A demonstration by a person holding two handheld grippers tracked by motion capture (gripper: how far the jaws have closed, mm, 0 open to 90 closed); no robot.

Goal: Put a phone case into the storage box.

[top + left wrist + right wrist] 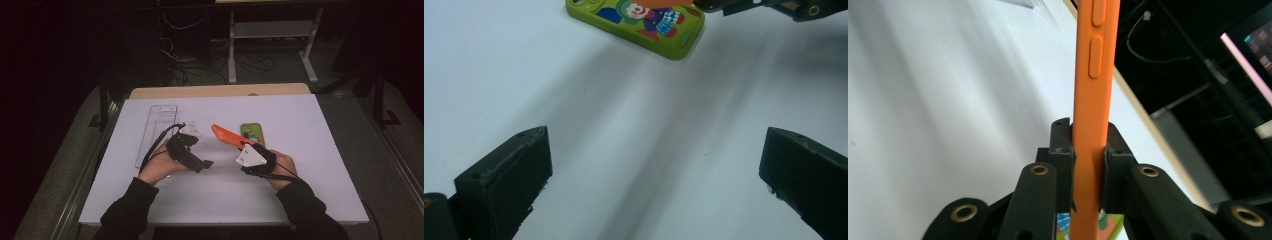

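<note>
Orange phone case (pixel 227 136) is hanging above the white table (pixel 310 165), pinched edgewise in the right gripper (pixel 245 146). Going left to right: a clear tray (pixel 156 131) is lying flat, the left gripper (pixel 197 142) is hovering with jaws wide and empty, and a green phone case (pixel 252 134) is lying just behind the orange one.

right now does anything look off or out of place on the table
Nothing looks damaged or spilled. The orange phone case is off the table, clamped edge-on in the right tongs; the green cartoon case lies flat, and the clear tray sits straight.
</note>
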